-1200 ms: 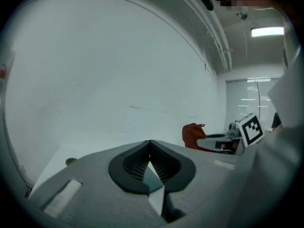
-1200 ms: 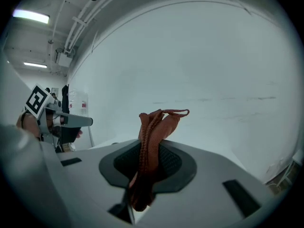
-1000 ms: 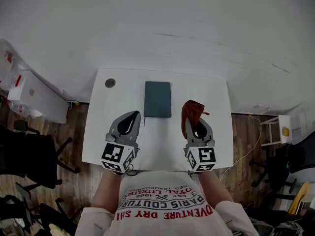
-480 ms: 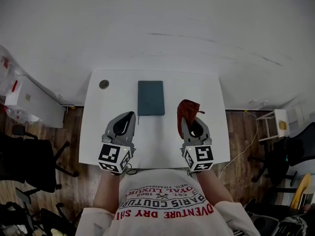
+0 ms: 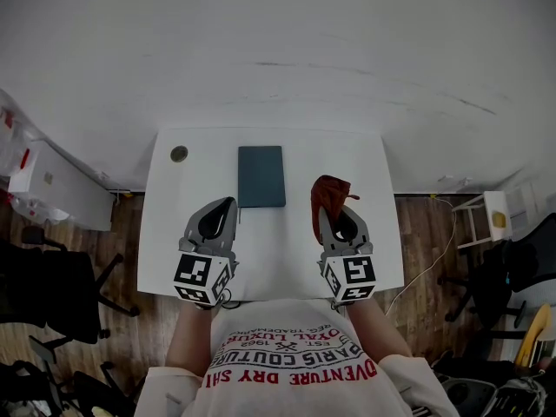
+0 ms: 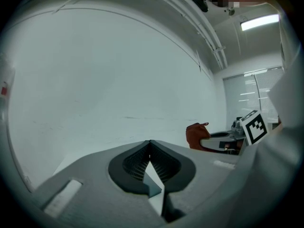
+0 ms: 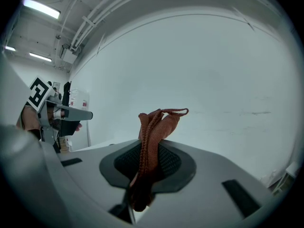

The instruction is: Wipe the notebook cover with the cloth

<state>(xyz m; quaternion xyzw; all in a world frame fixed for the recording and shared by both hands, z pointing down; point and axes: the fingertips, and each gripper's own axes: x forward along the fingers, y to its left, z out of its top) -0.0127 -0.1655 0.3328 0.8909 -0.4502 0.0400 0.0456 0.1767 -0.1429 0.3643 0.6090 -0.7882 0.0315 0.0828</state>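
**Head view.** The notebook [image 5: 261, 176] lies flat and closed on the white bench [image 5: 369, 168], toward its far edge. Its long axis runs near to far. Your left tongs [image 5: 229, 201] sit just near and left of its near-left corner. Your right tongs [image 5: 324, 208] sit to its right and a little nearer to you, with a strip of bare bench between. The red-brown cloth [image 5: 330, 191] stands out of the right tongs' tip, level with the near half of the cover. The left tongs are closer to the notebook, but the cloth is on the right. The coming move is likely a short carry to the left and slightly farther away. A small round thing [image 5: 179, 154] lies at the far-left corner, well apart from everything else.

**Left gripper view.** The jaws meet at their tips with nothing held. A dark teal sliver shows through the slit below them and may be the notebook's corner. The cloth [image 6: 195, 134] shows off to the right.

**Right gripper view.** The jaws are clamped on the cloth [image 7: 154, 141]. It is bunched into a fold, with one loop rising above the tips and a tail hanging below. The notebook is out of sight here, so steer by the head view.
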